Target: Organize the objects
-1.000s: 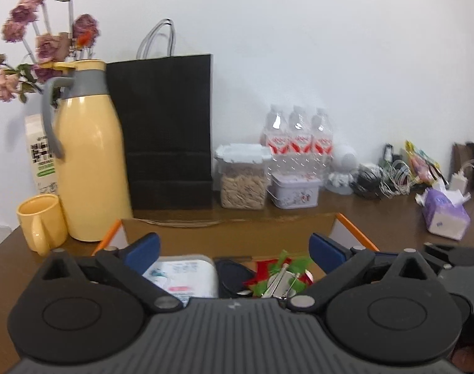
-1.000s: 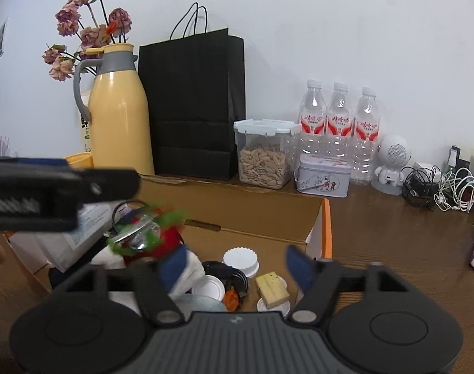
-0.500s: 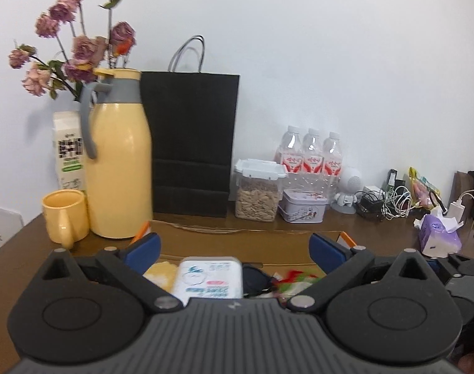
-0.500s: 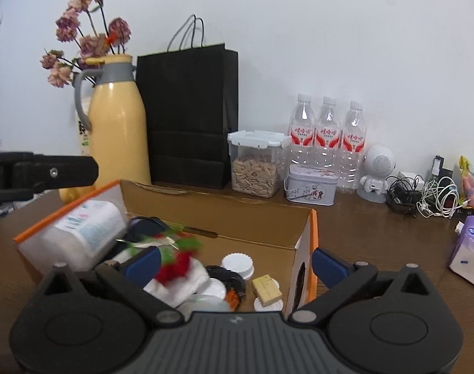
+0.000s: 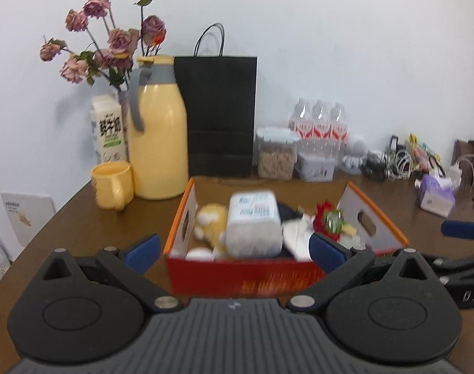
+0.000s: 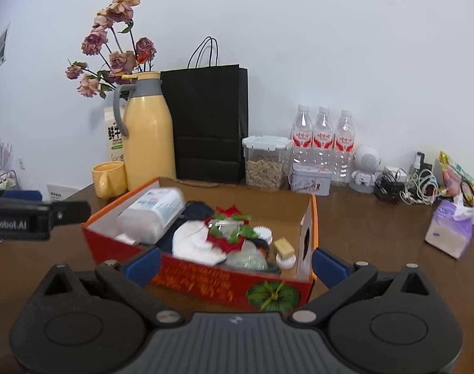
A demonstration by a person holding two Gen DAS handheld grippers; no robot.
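Observation:
An open orange cardboard box (image 5: 246,272) (image 6: 224,283) sits on the brown table, full of items: a white wipes pack (image 5: 255,221) (image 6: 152,215), a yellow plush toy (image 5: 210,221), a red-and-green bow with a clip (image 5: 328,219) (image 6: 229,229), white cloths (image 6: 194,243), white caps and a tan block (image 6: 283,246). My left gripper (image 5: 235,249) is open and empty, just in front of the box. My right gripper (image 6: 235,263) is open and empty, in front of the box too. Each gripper shows at the edge of the other's view.
Along the wall stand dried flowers, a milk carton (image 5: 109,132), a yellow mug (image 5: 112,184), a yellow thermos (image 5: 157,131), a black paper bag (image 5: 221,115), a snack jar (image 6: 265,162), a tin, three water bottles (image 6: 322,143), cables and a tissue pack (image 6: 450,230).
Both grippers have pulled back and up from over the box, so its whole front wall now shows. The red-and-green bow lies in the box, free of the right gripper.

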